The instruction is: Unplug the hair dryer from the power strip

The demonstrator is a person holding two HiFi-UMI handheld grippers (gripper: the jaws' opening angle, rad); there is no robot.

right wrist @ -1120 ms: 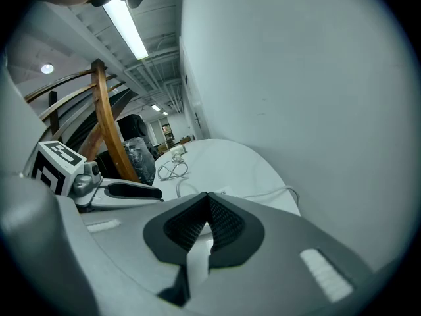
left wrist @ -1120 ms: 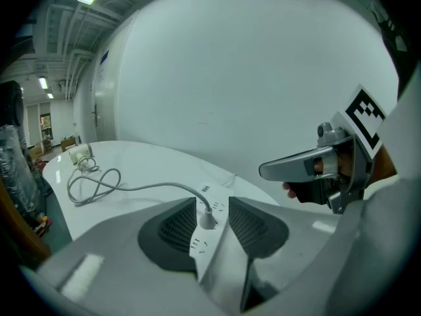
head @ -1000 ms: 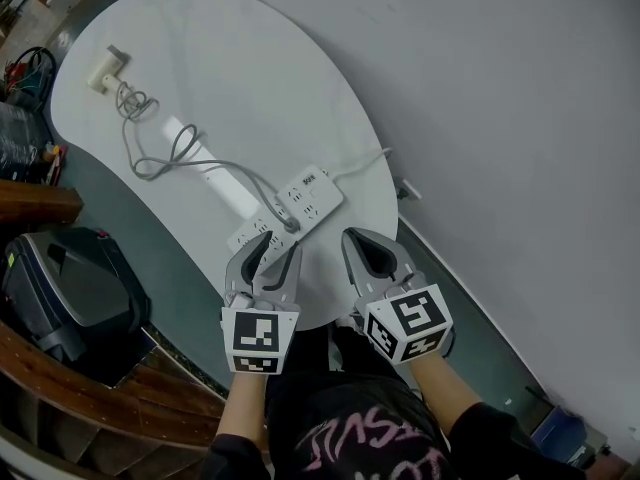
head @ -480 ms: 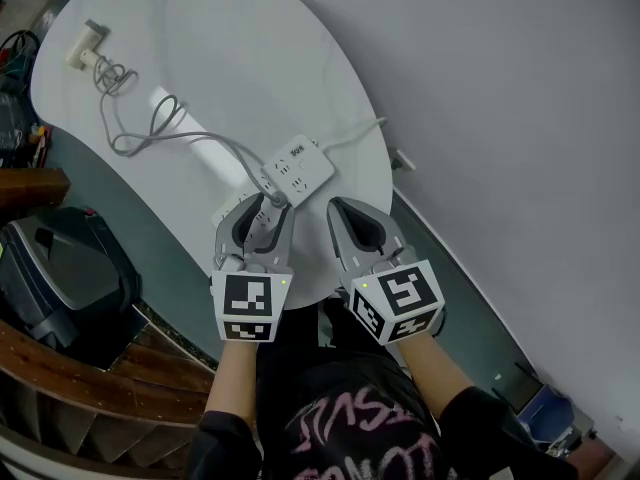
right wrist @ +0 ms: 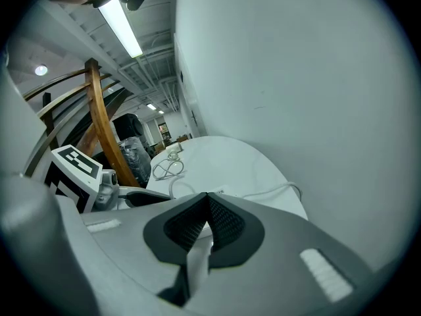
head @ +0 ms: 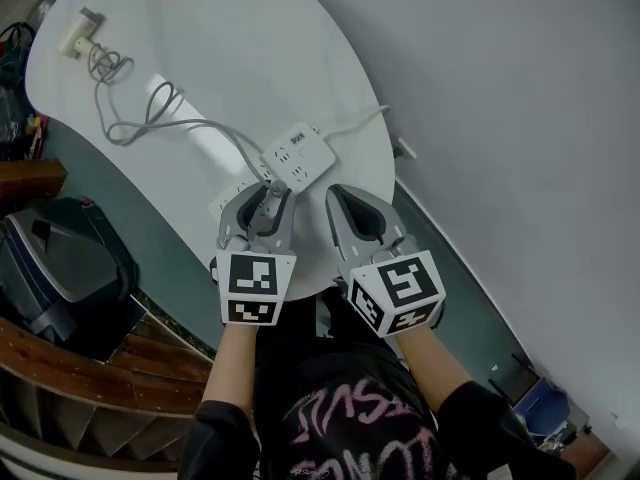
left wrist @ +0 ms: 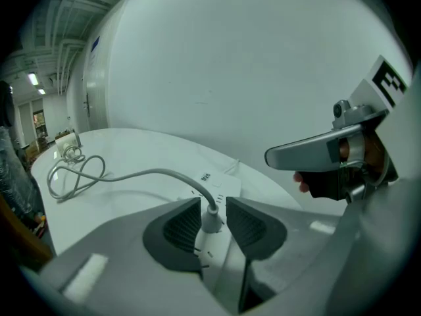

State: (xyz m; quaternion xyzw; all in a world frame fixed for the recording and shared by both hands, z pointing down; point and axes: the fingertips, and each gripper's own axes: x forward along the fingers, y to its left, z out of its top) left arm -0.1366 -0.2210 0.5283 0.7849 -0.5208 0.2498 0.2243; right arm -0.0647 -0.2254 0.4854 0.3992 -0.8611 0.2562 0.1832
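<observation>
The white power strip [head: 298, 155] lies near the table's near edge, its own cord trailing off to the right. A grey cord [head: 150, 126] runs from the hair dryer [head: 78, 34] at the far left to a plug [left wrist: 210, 218] standing in the strip. My left gripper [head: 264, 196] reaches over the strip's near end. In the left gripper view its jaws [left wrist: 212, 206] sit tight on both sides of the plug. Just right of the strip, my right gripper [head: 352, 200] hangs with its pads [right wrist: 208, 206] meeting and nothing between them.
The white oval table [head: 200, 48] ends just under both grippers. A second white strip [head: 226, 205] shows partly under the left gripper. Off the left edge stand a dark case [head: 60, 268] and wooden rails [head: 80, 368]. A grey wall [head: 500, 88] is on the right.
Both grippers moved forward to the strip. The left gripper's jaws came around the plug and narrowed onto it. The cord and the hair dryer have not moved on the table.
</observation>
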